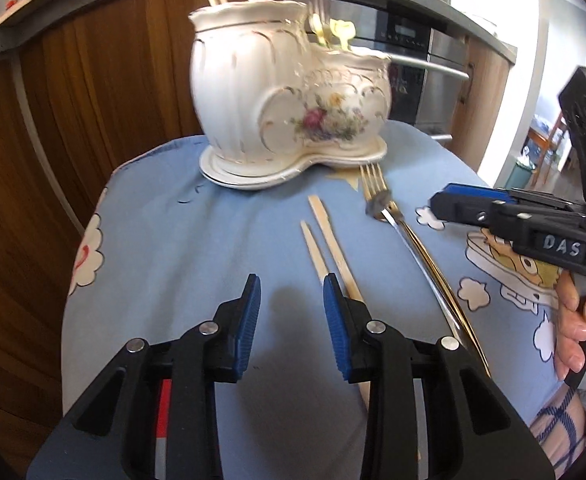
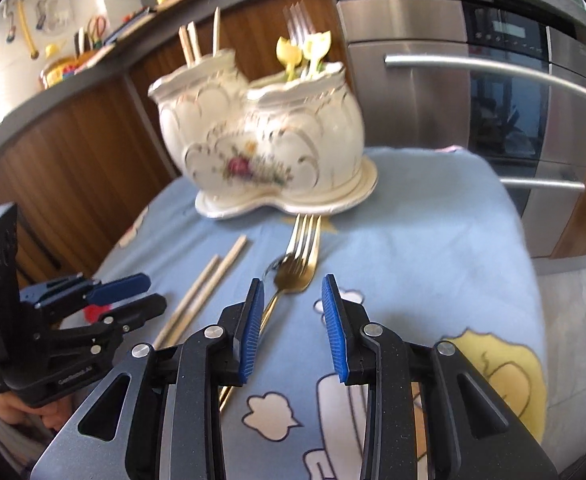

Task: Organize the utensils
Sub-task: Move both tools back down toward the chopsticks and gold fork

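A white floral ceramic holder (image 1: 285, 96) with two compartments stands at the back of the blue cloth; it also shows in the right wrist view (image 2: 261, 144). Chopsticks stand in its taller compartment, forks and yellow spoons in the lower one. Two wooden chopsticks (image 1: 329, 240) (image 2: 209, 284) lie on the cloth. A gold fork (image 1: 389, 216) (image 2: 297, 256) lies to their right. My left gripper (image 1: 291, 300) is open, empty, just left of the chopsticks. My right gripper (image 2: 291, 300) is open, empty, over the fork's neck; it shows in the left wrist view (image 1: 453, 204).
The blue cartoon-print cloth (image 1: 197, 240) covers a small table. Wooden cabinets (image 1: 73, 100) stand behind on the left, a steel oven (image 2: 473, 92) behind on the right. A counter with clutter (image 2: 93, 40) runs along the back.
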`<state>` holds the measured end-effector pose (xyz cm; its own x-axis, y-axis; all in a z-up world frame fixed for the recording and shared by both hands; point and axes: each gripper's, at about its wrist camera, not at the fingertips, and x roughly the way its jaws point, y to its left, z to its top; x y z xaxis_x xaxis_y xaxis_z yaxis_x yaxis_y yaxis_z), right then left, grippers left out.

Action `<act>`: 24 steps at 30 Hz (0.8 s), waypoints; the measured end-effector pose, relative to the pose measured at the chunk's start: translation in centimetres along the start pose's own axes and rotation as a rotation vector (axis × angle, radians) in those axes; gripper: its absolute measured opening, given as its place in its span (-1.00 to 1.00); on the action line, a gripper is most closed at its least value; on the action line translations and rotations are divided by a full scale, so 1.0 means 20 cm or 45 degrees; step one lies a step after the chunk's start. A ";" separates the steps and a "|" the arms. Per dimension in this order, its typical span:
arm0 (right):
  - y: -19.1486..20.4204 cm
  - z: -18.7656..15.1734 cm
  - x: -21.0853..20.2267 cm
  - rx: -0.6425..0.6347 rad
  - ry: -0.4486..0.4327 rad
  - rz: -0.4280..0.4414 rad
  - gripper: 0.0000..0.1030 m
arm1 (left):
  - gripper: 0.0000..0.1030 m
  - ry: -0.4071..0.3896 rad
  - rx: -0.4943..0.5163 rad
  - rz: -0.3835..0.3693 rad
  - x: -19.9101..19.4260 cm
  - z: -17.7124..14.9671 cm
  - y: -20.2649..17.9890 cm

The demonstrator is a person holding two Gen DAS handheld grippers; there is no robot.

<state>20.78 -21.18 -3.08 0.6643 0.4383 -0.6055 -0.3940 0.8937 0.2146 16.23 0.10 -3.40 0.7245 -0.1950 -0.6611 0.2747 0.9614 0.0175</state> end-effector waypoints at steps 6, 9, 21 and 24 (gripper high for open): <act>0.03 -0.01 0.07 -0.025 0.088 -0.017 -0.45 | -0.37 0.033 0.032 -0.027 0.02 -0.02 -0.02; 0.04 -0.01 0.09 -0.033 0.118 -0.017 -0.46 | -0.37 0.032 0.034 -0.043 0.02 -0.02 -0.02; 0.08 -0.02 0.12 -0.090 0.179 0.031 -0.66 | -0.43 0.056 0.082 -0.049 0.04 -0.02 -0.05; 0.11 -0.03 0.12 -0.105 0.208 0.029 -0.66 | -0.51 0.055 0.081 -0.052 0.03 -0.02 -0.04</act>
<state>21.14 -18.28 -4.59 0.5452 0.4311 -0.7190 -0.4631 0.8698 0.1704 16.16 -0.79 -4.23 0.6843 -0.2239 -0.6940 0.3439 0.9383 0.0364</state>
